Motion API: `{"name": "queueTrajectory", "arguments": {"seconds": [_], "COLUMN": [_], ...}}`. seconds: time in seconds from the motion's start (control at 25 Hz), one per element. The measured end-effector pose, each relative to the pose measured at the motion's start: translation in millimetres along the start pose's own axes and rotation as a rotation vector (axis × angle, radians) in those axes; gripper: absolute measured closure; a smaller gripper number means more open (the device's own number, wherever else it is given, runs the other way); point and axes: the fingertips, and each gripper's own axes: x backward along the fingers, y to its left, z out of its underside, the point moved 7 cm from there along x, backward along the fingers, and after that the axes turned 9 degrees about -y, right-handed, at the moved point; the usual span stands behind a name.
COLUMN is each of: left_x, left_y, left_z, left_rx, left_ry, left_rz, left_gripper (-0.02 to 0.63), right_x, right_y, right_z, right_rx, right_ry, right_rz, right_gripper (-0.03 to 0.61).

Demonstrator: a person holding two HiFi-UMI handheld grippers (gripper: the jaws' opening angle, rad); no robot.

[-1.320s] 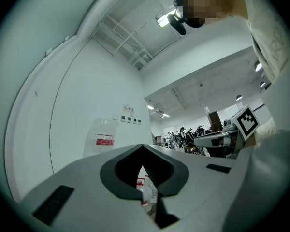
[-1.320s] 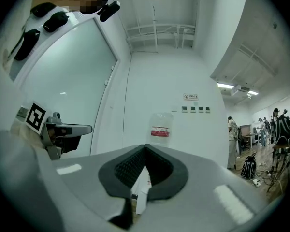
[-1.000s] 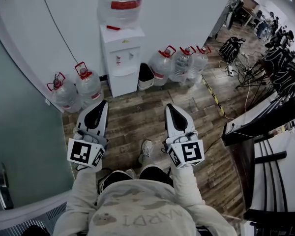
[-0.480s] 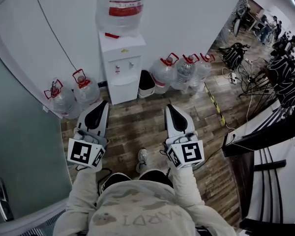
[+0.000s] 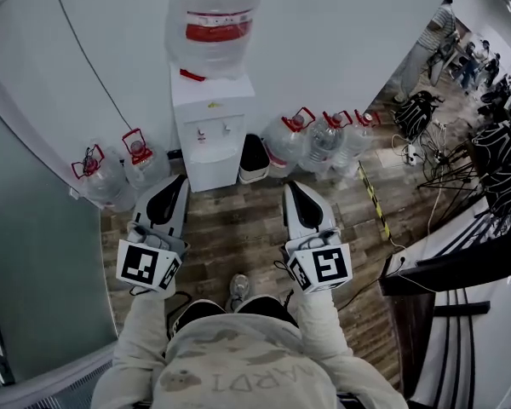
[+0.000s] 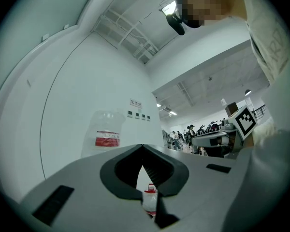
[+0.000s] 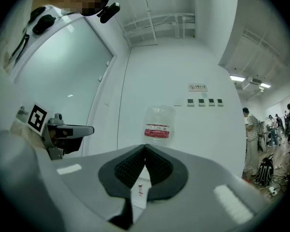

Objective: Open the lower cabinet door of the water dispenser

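The white water dispenser point(image 5: 211, 130) stands against the wall with a large clear bottle point(image 5: 213, 24) on top. Its lower cabinet door point(image 5: 215, 167) is closed. My left gripper point(image 5: 172, 181) and right gripper point(image 5: 291, 187) are held side by side in front of it, pointing at it and well short of it. Both are shut with nothing between the jaws. In the right gripper view the dispenser point(image 7: 140, 191) shows through the gap under the shut right gripper point(image 7: 145, 146), below the bottle point(image 7: 159, 124). The left gripper point(image 6: 142, 146) points slightly left of the bottle point(image 6: 106, 132).
Spare water jugs stand on the floor left point(image 5: 111, 173) and right point(image 5: 315, 139) of the dispenser, with a black bin point(image 5: 254, 156) beside it. A glass door point(image 5: 34, 228) is on the left. A backpack point(image 5: 417, 109), cables and a dark desk point(image 5: 460, 258) lie to the right.
The person and both grippers have moved forward towards the dispenser, which now looks larger and nearer. Both grippers have stayed shut.
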Motion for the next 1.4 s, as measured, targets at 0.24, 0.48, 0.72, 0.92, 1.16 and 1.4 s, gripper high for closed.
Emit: {"name": "queueTrajectory", "arguments": {"seconds": [0.24, 0.48, 0.72, 0.92, 1.16, 1.4], "left_x": [-37, -68, -84, -89, -101, -127], "left_y": [-1, -6, -12, -4, 12, 38], "left_z": [10, 18, 26, 32, 41, 53], "left_rx": [-0.008, -0.026, -0.038, -0.042, -0.039, -0.037], "left_ry": [-0.001, -0.009, -0.004, 0.002, 0.016, 0.03], "left_rz": [-0.031, -0.058, -0.072, -0.088, -0.099, -0.088], "left_gripper": [0.612, 0.612, 0.612, 0.612, 0.612, 0.612], "right_x": [-24, -39, -50, -63, -84, -119], "right_y": [-38, -69, -87, -90, -94, -103], "right_z": [11, 21, 30, 39, 49, 60], "right_rx": [-0.017, -0.031, -0.044, -0.055, -0.065, -0.069], "right_ry": [-0.004, -0.012, -0.014, -0.013, -0.005, 0.007], "right_rz": [-0.028, -0.065, -0.09, -0.109, -0.115, -0.106], "right_gripper": [0.569, 0.569, 0.569, 0.569, 0.569, 0.569]}}
